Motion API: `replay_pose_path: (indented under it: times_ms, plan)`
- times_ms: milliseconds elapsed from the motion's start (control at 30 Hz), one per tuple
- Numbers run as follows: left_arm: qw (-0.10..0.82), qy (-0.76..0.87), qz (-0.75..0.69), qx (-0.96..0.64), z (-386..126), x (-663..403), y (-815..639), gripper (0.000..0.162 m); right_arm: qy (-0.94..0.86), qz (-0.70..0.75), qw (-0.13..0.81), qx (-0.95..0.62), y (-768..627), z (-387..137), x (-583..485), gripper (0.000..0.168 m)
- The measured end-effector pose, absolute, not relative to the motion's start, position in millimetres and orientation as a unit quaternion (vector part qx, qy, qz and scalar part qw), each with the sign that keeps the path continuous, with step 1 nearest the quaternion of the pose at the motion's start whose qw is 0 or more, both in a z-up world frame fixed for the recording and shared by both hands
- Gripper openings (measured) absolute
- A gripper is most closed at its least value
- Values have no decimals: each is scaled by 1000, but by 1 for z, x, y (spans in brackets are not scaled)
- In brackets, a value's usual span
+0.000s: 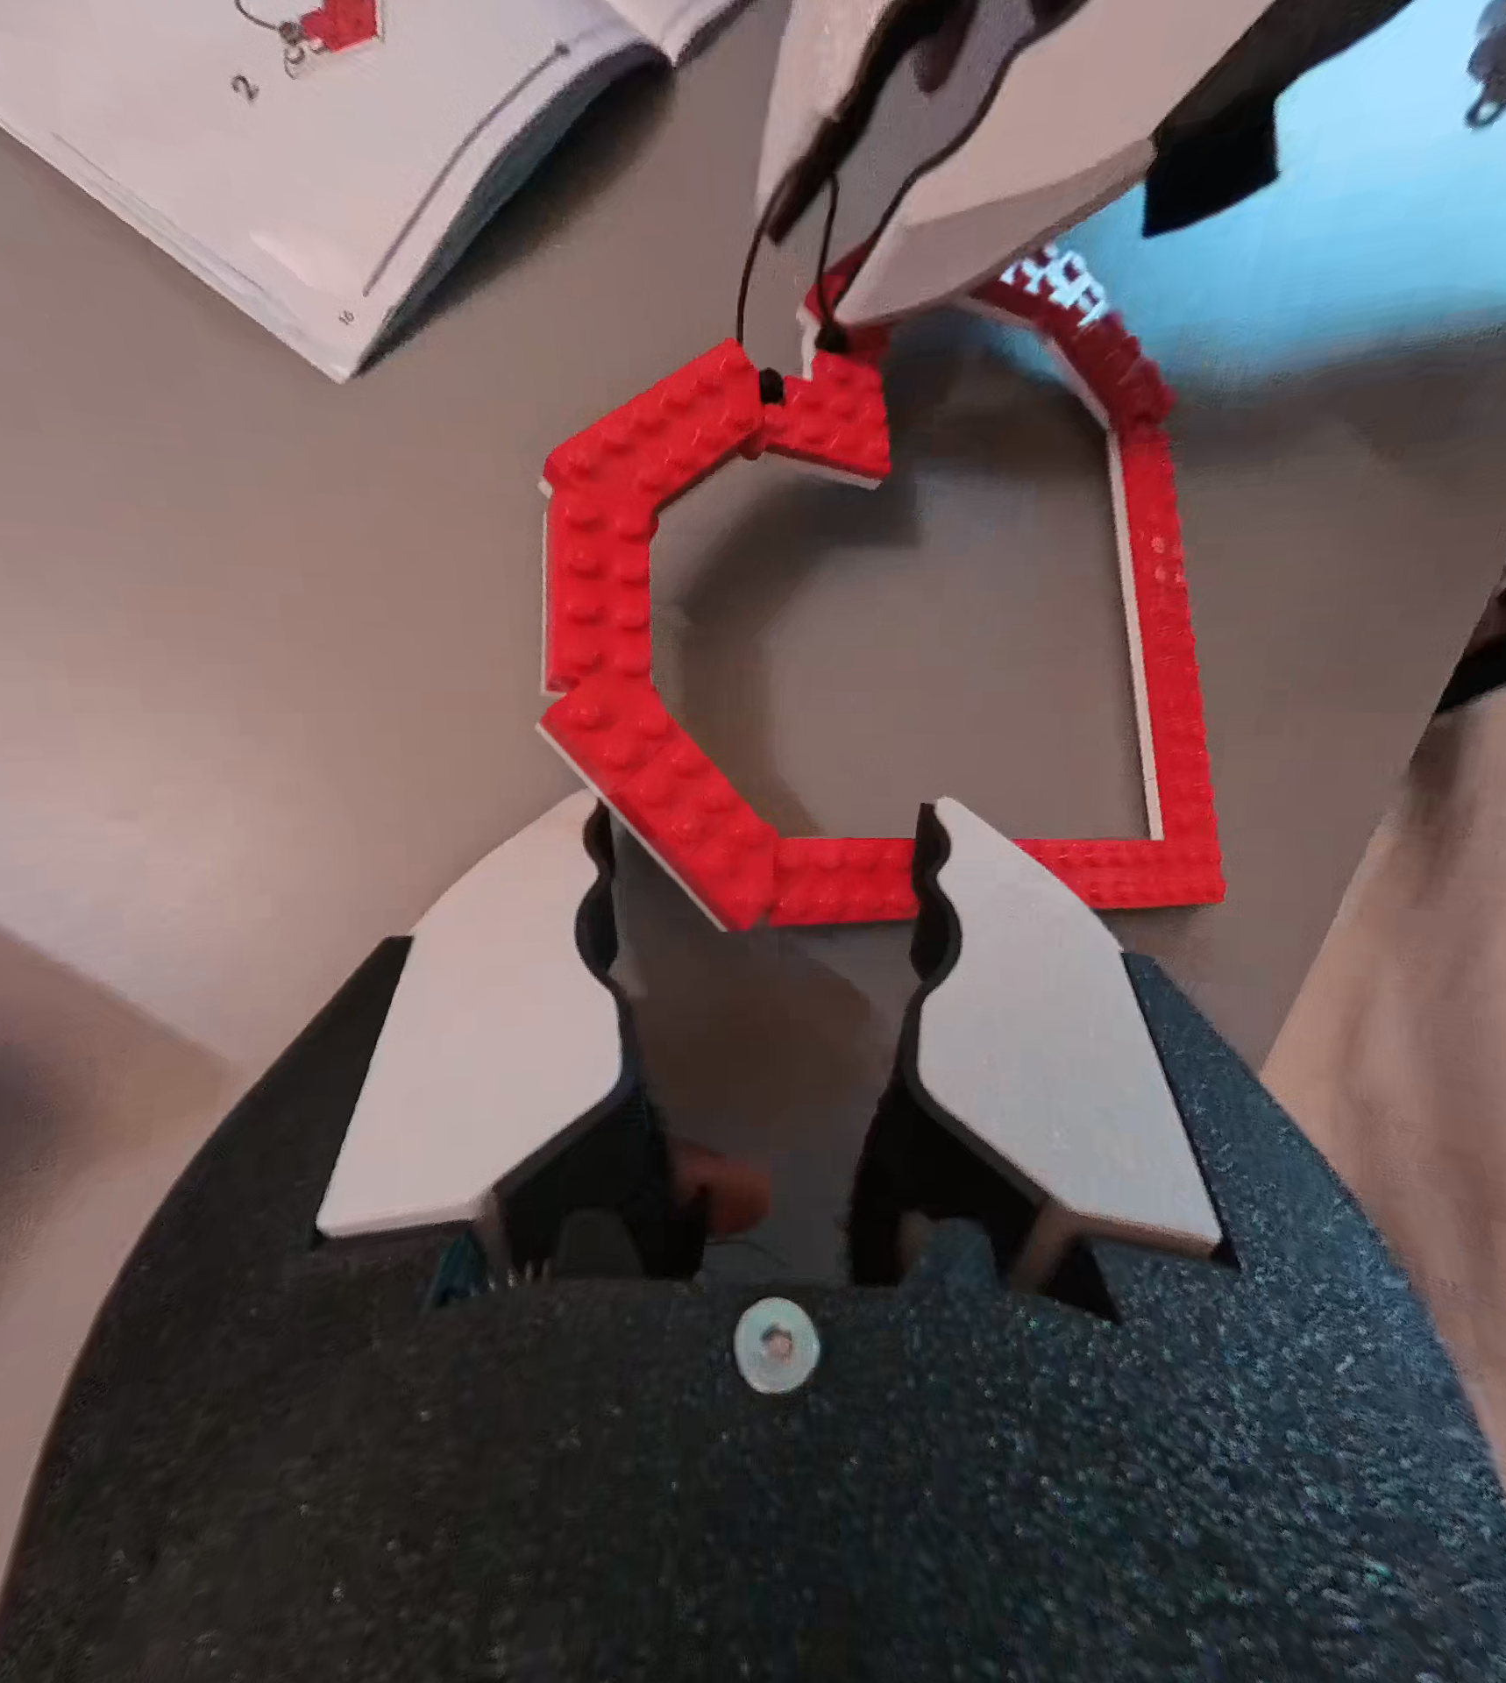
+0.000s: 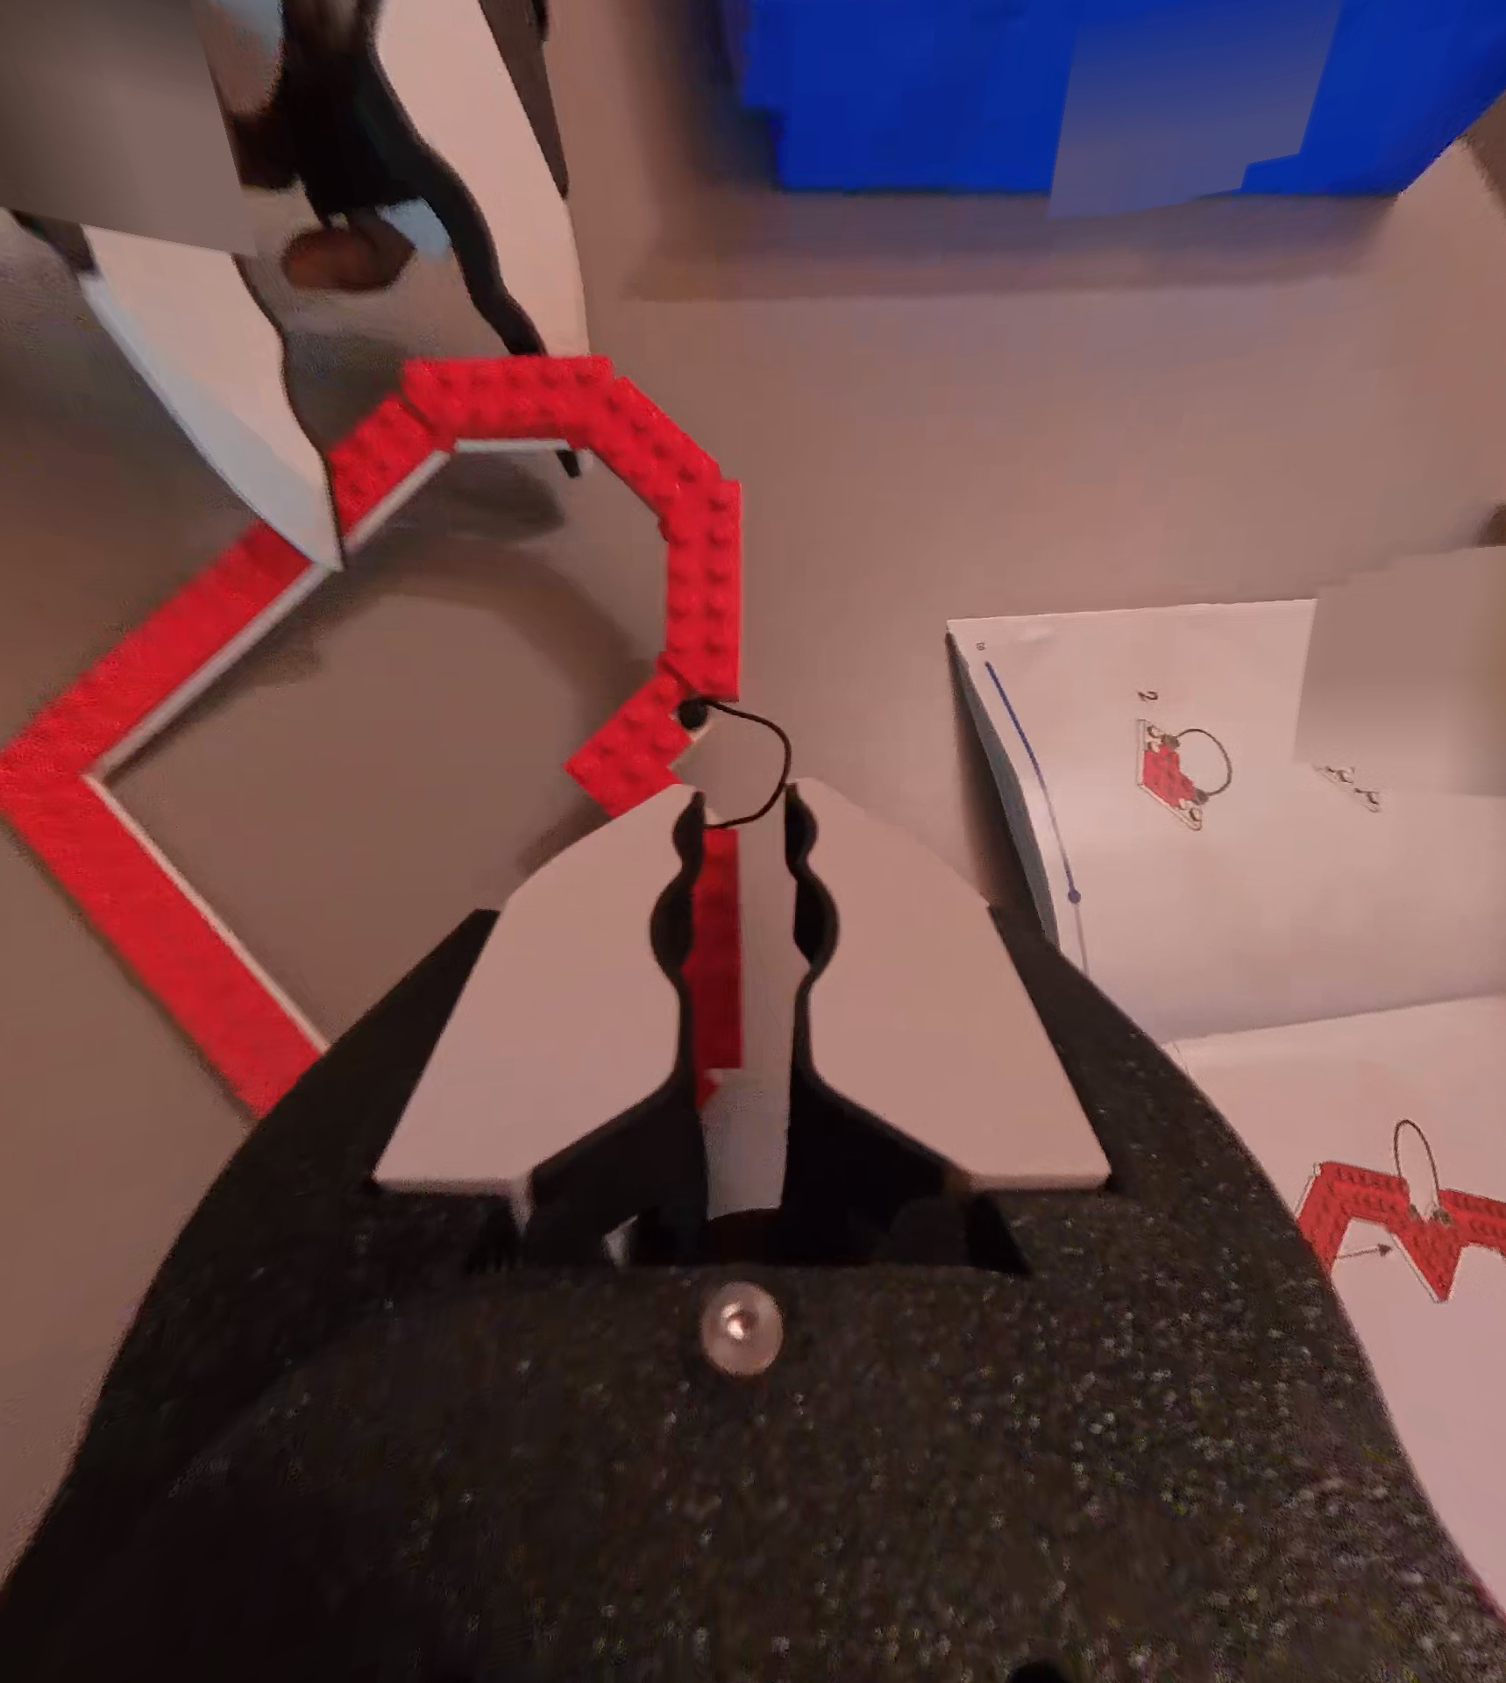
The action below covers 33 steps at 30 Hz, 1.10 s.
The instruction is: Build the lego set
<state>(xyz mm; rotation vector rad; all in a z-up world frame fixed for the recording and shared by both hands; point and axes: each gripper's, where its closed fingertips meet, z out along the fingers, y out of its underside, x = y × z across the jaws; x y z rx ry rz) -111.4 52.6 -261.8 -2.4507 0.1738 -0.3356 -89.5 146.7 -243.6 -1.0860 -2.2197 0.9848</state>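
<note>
A red brick heart frame (image 1: 594, 592) with a white underlayer lies on the brown table (image 1: 185, 592). A black cord loop (image 1: 749, 273) joins its two top lobes. My left gripper (image 1: 763, 820) is open, its fingers straddling the frame's lower edge. My right gripper (image 1: 831, 328) comes in from the far side at the notch. In the right wrist view my right gripper (image 2: 740, 801) is shut on one lobe of the heart frame (image 2: 704, 565), with the cord (image 2: 772, 747) just beyond its tips. My left gripper (image 2: 449, 455) stands open over the far lobe.
An open instruction booklet (image 1: 276, 164) lies at the far left, also shown in the right wrist view (image 2: 1278, 865) at the right. A blue box (image 2: 1004, 91) stands behind. A person's beige sleeve (image 1: 1460, 1047) is at the right edge. About 11 cm separates my left fingertips from my right.
</note>
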Motion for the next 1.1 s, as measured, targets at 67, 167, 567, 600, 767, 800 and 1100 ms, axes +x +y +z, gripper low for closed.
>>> replay_pose_path:
  times_ms: [67, 167, 567, 600, 767, 800, 1100]
  plan:
    - [309, 92, -127, -938, -256, -117, 50, 63, -804, 358, 266, -393, 143, -246, -89, 22]
    - [277, 108, -171, -939, -258, -111, 47, 62, -791, 359, 299, -396, 142, -248, -89, 27]
    - [353, -19, -185, -917, -264, -87, 68, 88, -701, 289, 415, -503, 192, -232, -66, 35]
    - [347, -9, -147, -926, -265, -93, 66, 99, -668, 280, 422, -546, 210, -230, -57, 36]
    - [370, 76, -2, -926, -237, -114, 83, 107, -475, 283, 433, -712, 275, -240, -9, 50]
    - [394, 97, 18, -914, -225, -119, 94, 95, -450, 294, 428, -727, 280, -242, -6, 51]
    - [458, 278, -1, -845, -201, -105, 257, 22, -449, 236, 398, -764, 315, -258, -19, 52]
